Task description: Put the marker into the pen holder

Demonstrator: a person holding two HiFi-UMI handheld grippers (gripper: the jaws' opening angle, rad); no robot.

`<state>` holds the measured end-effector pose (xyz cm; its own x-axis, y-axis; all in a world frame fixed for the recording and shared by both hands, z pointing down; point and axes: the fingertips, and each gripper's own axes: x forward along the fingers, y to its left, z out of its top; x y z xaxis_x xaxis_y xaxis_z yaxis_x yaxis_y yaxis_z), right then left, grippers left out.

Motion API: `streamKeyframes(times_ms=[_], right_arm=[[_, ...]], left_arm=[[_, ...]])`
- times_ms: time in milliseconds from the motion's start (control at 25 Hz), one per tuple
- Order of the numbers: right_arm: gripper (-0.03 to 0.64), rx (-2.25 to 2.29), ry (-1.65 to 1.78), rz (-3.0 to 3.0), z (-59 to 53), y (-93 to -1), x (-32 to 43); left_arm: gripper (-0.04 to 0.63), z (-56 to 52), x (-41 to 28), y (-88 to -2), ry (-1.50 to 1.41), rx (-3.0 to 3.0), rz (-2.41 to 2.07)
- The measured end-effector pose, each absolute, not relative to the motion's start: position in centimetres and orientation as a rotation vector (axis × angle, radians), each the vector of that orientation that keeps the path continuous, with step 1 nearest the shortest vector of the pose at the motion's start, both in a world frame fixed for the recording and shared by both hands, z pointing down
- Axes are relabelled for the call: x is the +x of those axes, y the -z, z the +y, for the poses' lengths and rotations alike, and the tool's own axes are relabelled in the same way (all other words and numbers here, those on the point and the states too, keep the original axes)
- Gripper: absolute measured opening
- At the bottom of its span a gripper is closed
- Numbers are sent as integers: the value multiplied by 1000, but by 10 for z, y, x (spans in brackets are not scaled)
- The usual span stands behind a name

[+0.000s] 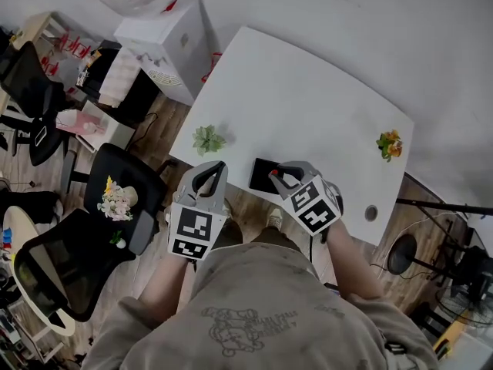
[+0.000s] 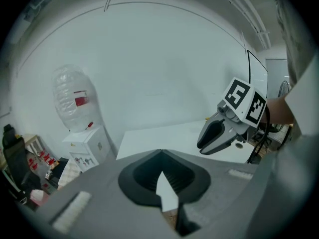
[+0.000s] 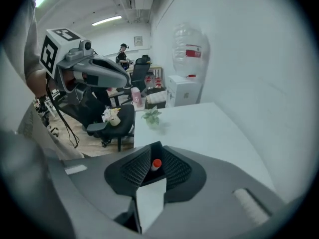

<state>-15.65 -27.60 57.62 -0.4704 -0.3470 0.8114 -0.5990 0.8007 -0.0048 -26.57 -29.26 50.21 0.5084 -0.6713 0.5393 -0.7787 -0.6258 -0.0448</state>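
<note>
Marker (image 3: 156,164) mostly hidden (only its red end shows), clamped in right gripper (image 3: 155,153) fingers; left gripper (image 2: 160,156) fingers together, empty; white surface (image 1: 308,106) below

Left gripper (image 1: 217,166) fingers pressed together, empty; right gripper (image 1: 276,173) fingers pinch a marker (image 3: 156,164)

The white table (image 1: 308,91) bears a green plant (image 1: 208,139) at its left corner; an orange-flowered plant (image 1: 390,145) by the right edge; a black pen holder (image 1: 264,176) at the near edge.
</note>
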Motion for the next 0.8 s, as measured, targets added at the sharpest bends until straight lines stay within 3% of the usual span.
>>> streamKeyframes(times_ms=[480, 800], right_arm=[[34, 1119, -179, -2346, -305, -445, -132], [29, 1367, -4, -2535, -304, -338, -114]], left_arm=[[2, -307, -265, -420, -672, 2697, -1367], [1, -320, -264, -332, -471, 2848, -1497]])
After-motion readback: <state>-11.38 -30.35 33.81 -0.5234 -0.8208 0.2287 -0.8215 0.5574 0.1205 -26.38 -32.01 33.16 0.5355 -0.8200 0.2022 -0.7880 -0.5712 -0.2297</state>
